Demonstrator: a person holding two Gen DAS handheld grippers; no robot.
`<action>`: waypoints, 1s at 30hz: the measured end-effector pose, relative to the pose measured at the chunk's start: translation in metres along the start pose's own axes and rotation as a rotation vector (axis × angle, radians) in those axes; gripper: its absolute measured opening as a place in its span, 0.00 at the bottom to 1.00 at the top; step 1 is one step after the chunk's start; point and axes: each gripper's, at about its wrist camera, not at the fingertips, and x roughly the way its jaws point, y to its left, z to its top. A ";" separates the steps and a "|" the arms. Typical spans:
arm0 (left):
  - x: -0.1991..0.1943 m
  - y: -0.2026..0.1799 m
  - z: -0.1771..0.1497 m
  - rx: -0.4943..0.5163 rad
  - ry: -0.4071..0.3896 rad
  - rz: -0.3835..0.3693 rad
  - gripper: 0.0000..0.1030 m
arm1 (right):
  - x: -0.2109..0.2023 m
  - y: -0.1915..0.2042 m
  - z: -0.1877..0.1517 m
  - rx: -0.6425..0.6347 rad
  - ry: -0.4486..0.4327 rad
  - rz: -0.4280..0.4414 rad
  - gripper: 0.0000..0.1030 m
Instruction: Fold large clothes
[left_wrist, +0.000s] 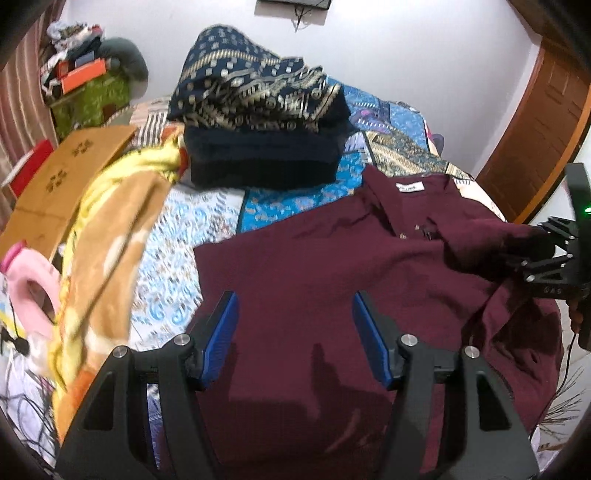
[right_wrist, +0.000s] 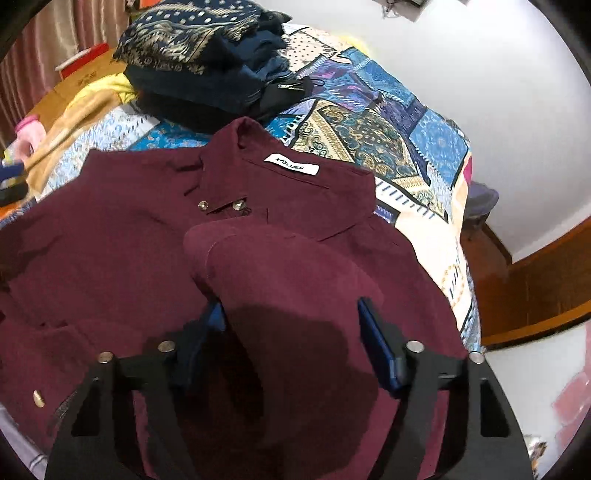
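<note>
Blue-padded jaws of the left gripper (left_wrist: 295, 332) are seen spread above a maroon shirt (left_wrist: 314, 266) laid flat on a patterned bedspread (left_wrist: 192, 236). Only the right wrist view shows the right gripper (right_wrist: 291, 332) with a folded sleeve (right_wrist: 280, 273) between its parted pads; whether they press on it cannot be told. Beyond, dark folded clothes (right_wrist: 207, 70) are stacked.
</note>
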 end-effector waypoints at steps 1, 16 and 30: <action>0.004 0.000 -0.001 -0.007 0.010 -0.004 0.61 | -0.004 -0.005 -0.004 0.024 -0.012 0.005 0.57; 0.026 -0.032 -0.030 0.073 0.119 0.009 0.61 | -0.031 -0.081 -0.107 0.609 -0.144 0.201 0.25; 0.034 -0.034 -0.039 0.068 0.160 0.051 0.61 | -0.037 -0.103 -0.167 0.818 -0.159 0.208 0.40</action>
